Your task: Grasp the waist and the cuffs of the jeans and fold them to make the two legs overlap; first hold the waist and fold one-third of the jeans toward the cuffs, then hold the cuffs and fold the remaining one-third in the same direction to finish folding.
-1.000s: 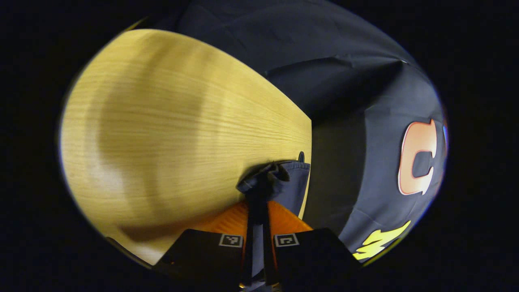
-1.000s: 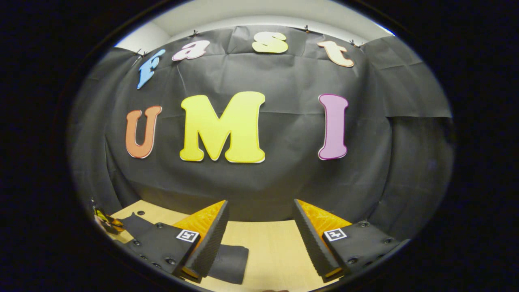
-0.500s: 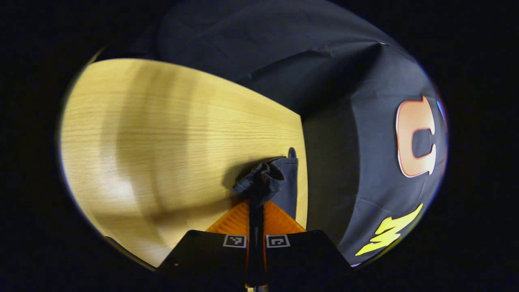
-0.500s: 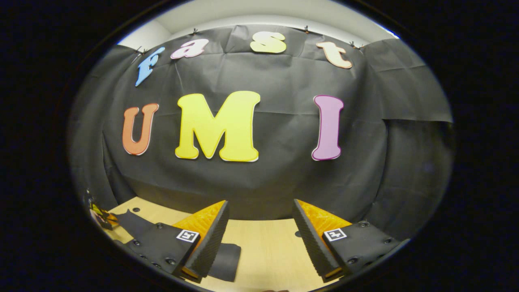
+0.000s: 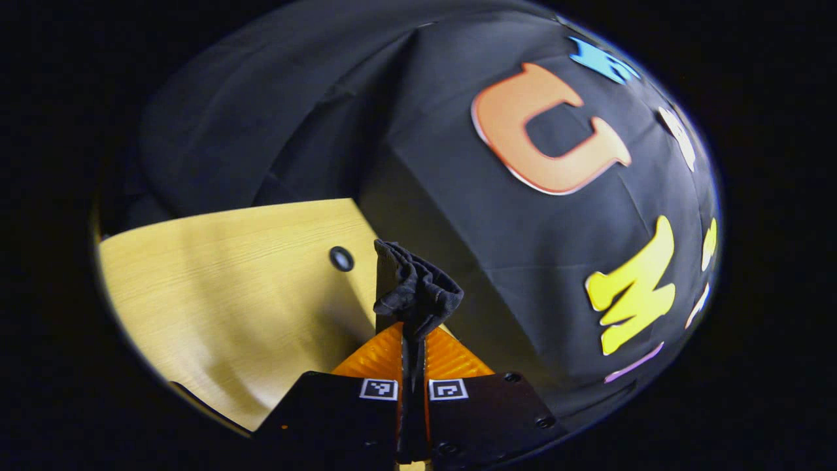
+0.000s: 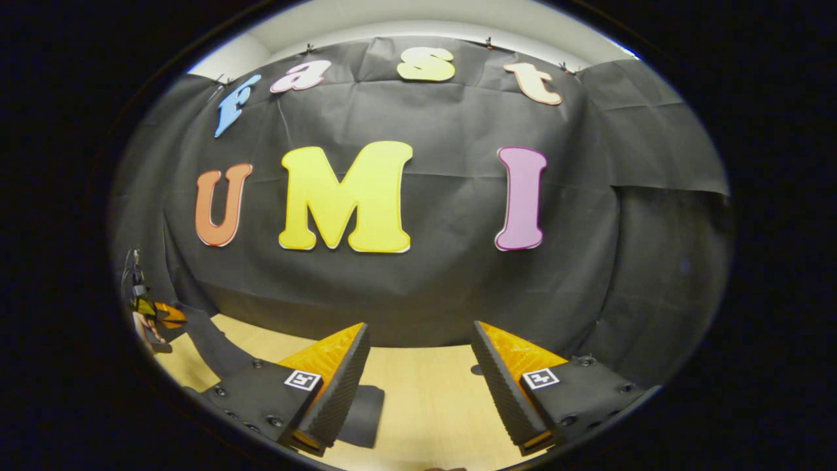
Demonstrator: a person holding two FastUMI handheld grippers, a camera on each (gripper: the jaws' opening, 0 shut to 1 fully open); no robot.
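In the left gripper view, my left gripper (image 5: 412, 330) is shut on a bunched end of the dark jeans (image 5: 413, 291), held up above the wooden table (image 5: 216, 288); which end it is I cannot tell. In the right gripper view, my right gripper (image 6: 420, 356) stands open above the table (image 6: 425, 399) with nothing between its fingers. A strip of the jeans (image 6: 209, 340) rises from the table at the lower left toward the left gripper (image 6: 153, 314), held by a hand at the far left. Another part of the jeans (image 6: 363, 415) lies on the table behind my right gripper's left finger.
The black cloth wall (image 6: 418, 275) stands close behind the table's far edge. A small dark hole (image 5: 341, 258) sits in the tabletop near its corner, and another hole (image 6: 477, 370) lies near the right gripper's right finger.
My left gripper has lifted and swung with the jeans, so its view now faces the cloth wall more than the table. The right gripper has barely moved; the jeans strip at its left has risen.
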